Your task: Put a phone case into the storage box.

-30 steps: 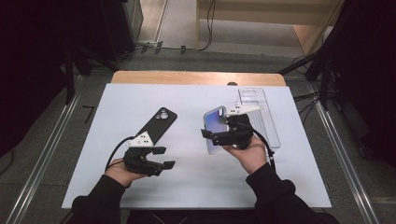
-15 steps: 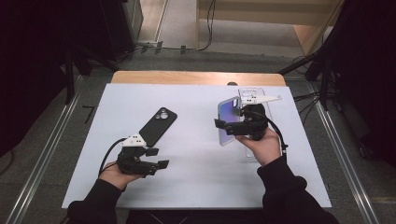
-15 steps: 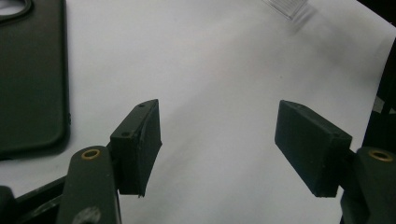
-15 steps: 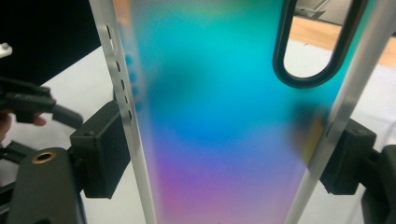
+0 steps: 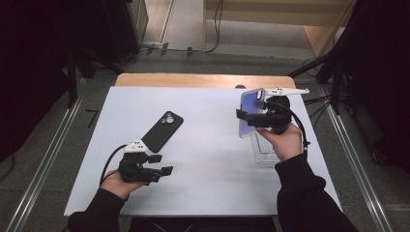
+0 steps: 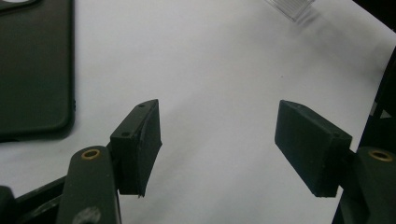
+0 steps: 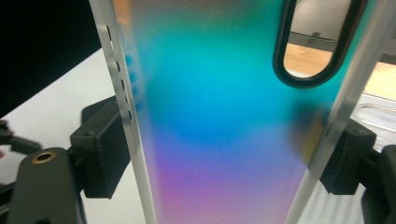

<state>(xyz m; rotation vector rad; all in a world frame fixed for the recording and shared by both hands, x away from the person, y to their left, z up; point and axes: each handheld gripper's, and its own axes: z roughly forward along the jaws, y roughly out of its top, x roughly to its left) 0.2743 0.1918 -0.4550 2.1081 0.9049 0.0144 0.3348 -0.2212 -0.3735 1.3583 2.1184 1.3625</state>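
Right gripper (image 5: 252, 119), upper right of frame: clamped on the rainbow phone case (image 5: 251, 113), lifted upright, maybe for moving. Left gripper (image 5: 162, 164), lower left: jaws apart, empty, near black phone (image 5: 163, 130).

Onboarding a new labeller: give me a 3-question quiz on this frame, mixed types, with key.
1. True or false: the right gripper grips the iridescent phone case across its two long edges.
2. Multiple choice: where is the black phone case?
A. between the left gripper's fingers
B. flat on the white table, beyond the left gripper
C. stacked on the clear tray
3. Fill in: the left gripper's fingers stand ____ with nothing between them.

Key: 1 true; 2 B; 3 open.
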